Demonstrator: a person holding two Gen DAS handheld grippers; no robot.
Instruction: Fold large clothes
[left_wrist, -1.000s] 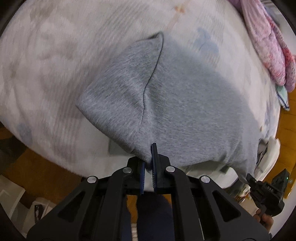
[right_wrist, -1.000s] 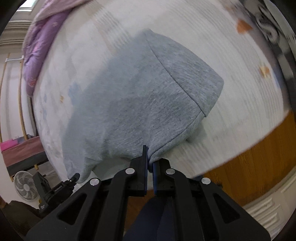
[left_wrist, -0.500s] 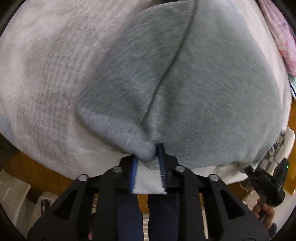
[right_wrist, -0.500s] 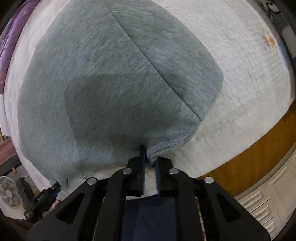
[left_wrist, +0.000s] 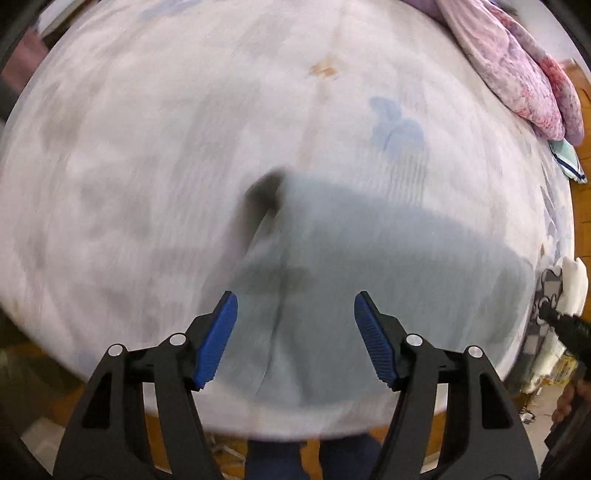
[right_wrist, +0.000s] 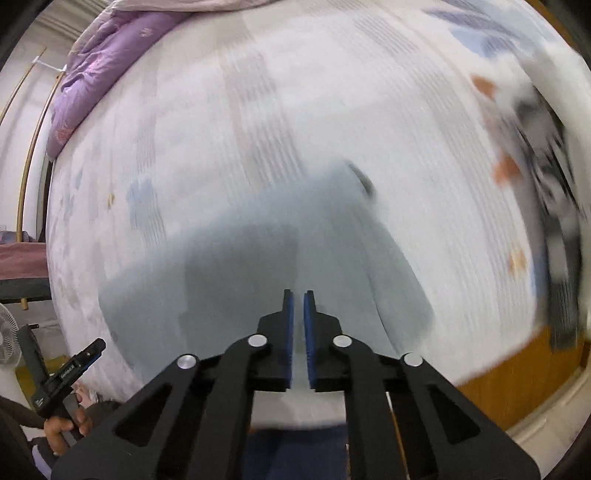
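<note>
Grey garment lying flat on the bed, both grippers lifted clear of it.

The grey garment (left_wrist: 369, 280) is spread on the pale patterned bedsheet (left_wrist: 184, 147) near the bed's front edge, badly blurred in both views, so its seams and edges are hard to make out. The left gripper (left_wrist: 295, 325) points down over it with its jaws spread wide, having just been opening, and nothing sits between the blue pads (left_wrist: 218, 339). The right gripper (right_wrist: 298, 332) has its jaws pressed almost together (only a thin slit shows) after just closing, and no cloth is caught in them. A pink quilt (left_wrist: 517, 74) is heaped at the far side of the bed.
</note>
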